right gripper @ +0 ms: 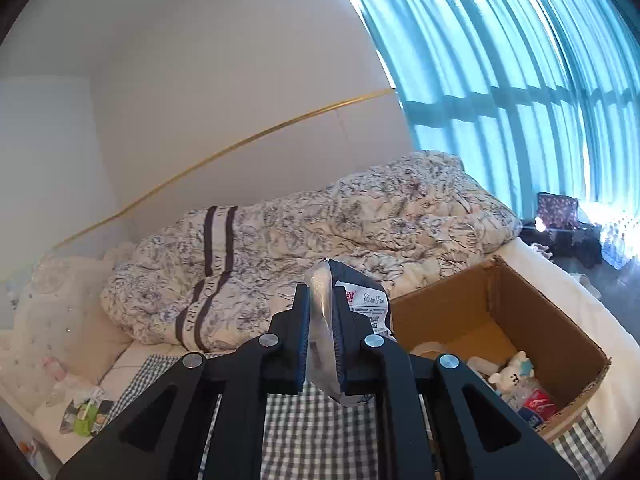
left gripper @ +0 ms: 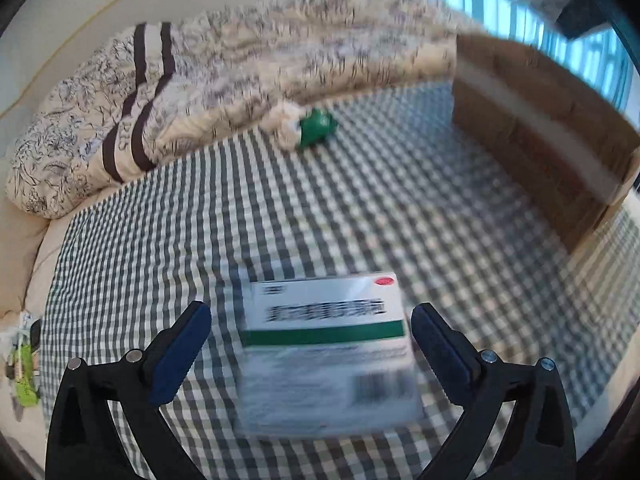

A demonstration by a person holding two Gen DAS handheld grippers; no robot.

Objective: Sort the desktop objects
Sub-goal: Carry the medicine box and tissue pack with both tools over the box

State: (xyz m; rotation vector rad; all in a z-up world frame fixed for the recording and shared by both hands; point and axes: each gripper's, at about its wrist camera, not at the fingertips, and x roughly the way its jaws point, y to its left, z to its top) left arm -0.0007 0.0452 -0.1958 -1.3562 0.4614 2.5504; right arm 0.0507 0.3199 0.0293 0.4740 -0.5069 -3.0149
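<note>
Jaws of the left gripper (left gripper: 310, 330) stand wide apart around a white-and-green medicine box (left gripper: 326, 350) lying on the checked cloth (left gripper: 360, 208). Right gripper (right gripper: 322, 322) pinches a tissue packet (right gripper: 352, 300) beside the cardboard box (right gripper: 560, 312).

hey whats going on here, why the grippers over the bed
A person with a gripper in each hand is sorting loose items into a cardboard box on a checked cloth. The right gripper is shut on a tissue pack, held up beside the box, which already holds a few small items. The left gripper is open, its fingers either side of a white medicine box lying on the cloth. A green bottle lies further back by the duvet.
</note>
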